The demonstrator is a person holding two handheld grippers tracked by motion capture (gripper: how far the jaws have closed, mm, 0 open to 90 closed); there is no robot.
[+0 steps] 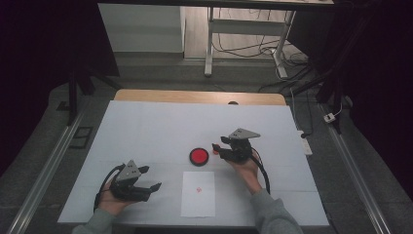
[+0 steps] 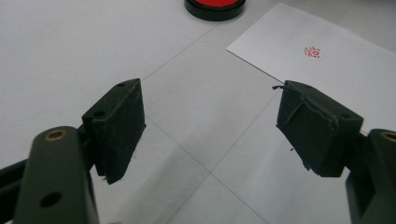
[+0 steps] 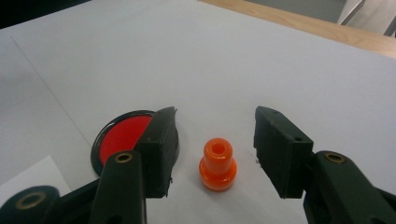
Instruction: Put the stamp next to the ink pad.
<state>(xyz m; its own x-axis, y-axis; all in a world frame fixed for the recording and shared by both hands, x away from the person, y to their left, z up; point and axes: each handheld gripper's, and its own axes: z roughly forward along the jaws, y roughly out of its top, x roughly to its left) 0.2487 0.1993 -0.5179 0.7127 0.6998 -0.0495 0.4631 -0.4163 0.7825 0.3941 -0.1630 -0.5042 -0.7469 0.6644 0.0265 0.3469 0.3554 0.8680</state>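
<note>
A white table cover (image 1: 146,126) spreads over the middle of the high view, with a strip of bare wood at its far edge. Low in the centre of that view lies a white sheet of paper (image 1: 198,193) bearing a small red stamp mark (image 1: 198,189); in the left gripper view the same sheet sits at upper right. Just above the sheet is a round black ink pad (image 1: 199,156) with a red face.

The left gripper (image 1: 148,184) sits at lower left of the high view, jaws spread wide with nothing between them, well apart from the pad.

The right gripper (image 1: 216,148) is right of centre, just beside the pad. Its jaws are also spread, and in the right gripper view a small orange stamp (image 3: 217,164) stands upright on the cover in the gap between them, touching neither. The stamp's long axis points up, its hollow top toward the camera. The pad lies behind the left-hand jaw in that view. The right hand is plainly the nearer one; closing on the stamp probably needs only a squeeze.
</note>
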